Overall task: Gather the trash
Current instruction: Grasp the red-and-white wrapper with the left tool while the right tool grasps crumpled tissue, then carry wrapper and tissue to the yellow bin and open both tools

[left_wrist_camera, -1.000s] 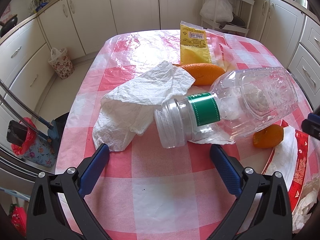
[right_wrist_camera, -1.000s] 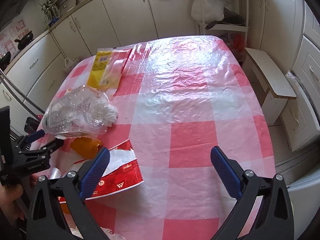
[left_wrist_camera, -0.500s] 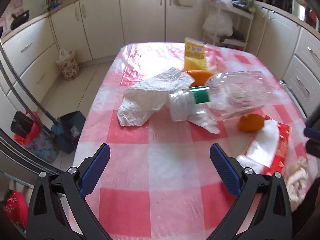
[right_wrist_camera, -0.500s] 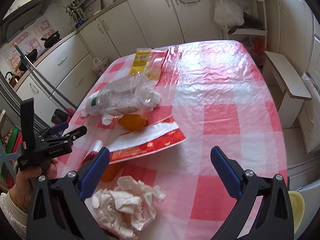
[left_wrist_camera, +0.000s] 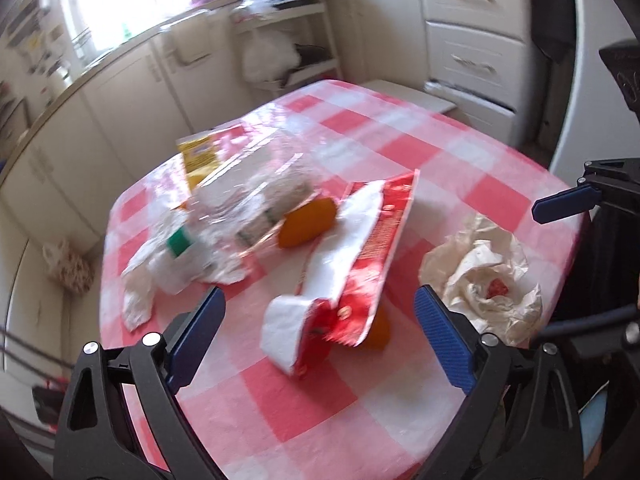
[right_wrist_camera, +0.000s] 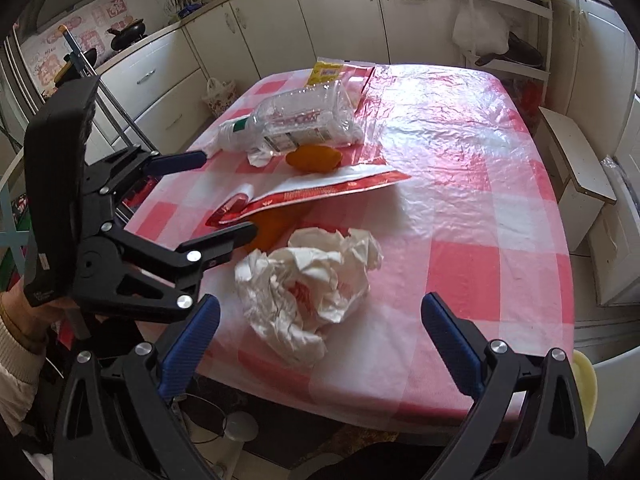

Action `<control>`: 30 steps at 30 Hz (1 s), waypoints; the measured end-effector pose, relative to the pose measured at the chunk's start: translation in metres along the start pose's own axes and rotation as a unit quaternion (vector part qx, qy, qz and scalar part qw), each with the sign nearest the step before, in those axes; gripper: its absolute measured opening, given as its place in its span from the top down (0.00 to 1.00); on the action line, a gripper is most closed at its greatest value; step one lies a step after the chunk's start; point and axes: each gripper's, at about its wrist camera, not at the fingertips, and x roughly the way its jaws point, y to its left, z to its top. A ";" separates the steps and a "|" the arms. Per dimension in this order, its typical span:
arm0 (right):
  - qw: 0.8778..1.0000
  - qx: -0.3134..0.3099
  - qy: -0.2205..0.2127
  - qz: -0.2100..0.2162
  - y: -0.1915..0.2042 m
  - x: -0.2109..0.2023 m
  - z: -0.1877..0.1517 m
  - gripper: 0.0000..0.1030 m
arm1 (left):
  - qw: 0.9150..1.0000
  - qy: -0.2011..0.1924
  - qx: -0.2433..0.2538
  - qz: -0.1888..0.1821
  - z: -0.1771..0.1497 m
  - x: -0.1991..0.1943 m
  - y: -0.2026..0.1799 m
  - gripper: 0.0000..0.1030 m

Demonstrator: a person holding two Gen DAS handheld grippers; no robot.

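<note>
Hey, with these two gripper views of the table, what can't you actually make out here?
- Left wrist view: motion blur smears the plastic bottle; its label is unreadable.
- Both views: an orange piece lies mostly under the red wrapper.
- Right wrist view: print on the yellow packet is too small to read.
- Right wrist view: whatever the crumpled paper wraps is hidden by its folds.

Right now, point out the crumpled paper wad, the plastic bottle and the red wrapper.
crumpled paper wad [right_wrist_camera: 308,288], right wrist view, middle of the wad.
plastic bottle [right_wrist_camera: 300,120], right wrist view, clear body by the label.
red wrapper [right_wrist_camera: 320,190], right wrist view, white face of the wrapper.
</note>
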 end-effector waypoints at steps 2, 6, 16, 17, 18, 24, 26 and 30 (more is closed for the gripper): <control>1.000 0.014 0.001 -0.018 -0.009 -0.001 -0.002 0.07 | 1.000 0.010 0.017 -0.022 0.008 0.012 -0.007 0.16; 0.999 0.046 -0.004 0.001 -0.023 -0.003 0.001 0.07 | 0.998 0.023 -0.017 -0.057 0.024 0.026 0.002 0.40; 0.999 0.033 -0.002 0.010 -0.005 0.019 0.005 0.07 | 0.980 0.006 -0.168 -0.111 0.017 0.024 0.058 0.99; 1.000 0.030 -0.003 0.007 -0.004 0.022 0.007 0.11 | 0.974 -0.002 -0.193 -0.121 0.014 0.019 0.066 0.99; 1.000 0.026 -0.003 0.001 -0.001 0.025 0.009 0.21 | 0.967 -0.011 -0.220 -0.132 0.010 0.015 0.075 0.99; 1.000 0.006 0.001 -0.001 -0.001 0.034 0.015 0.60 | 0.937 -0.057 -0.310 -0.154 -0.018 -0.021 0.109 1.00; 1.000 0.014 -0.007 0.004 -0.004 0.029 0.016 0.64 | 0.935 -0.067 -0.315 -0.151 -0.023 -0.035 0.110 1.00; 0.999 0.032 -0.040 0.017 -0.008 0.008 0.020 0.69 | 0.926 -0.086 -0.334 -0.153 -0.036 -0.057 0.111 1.00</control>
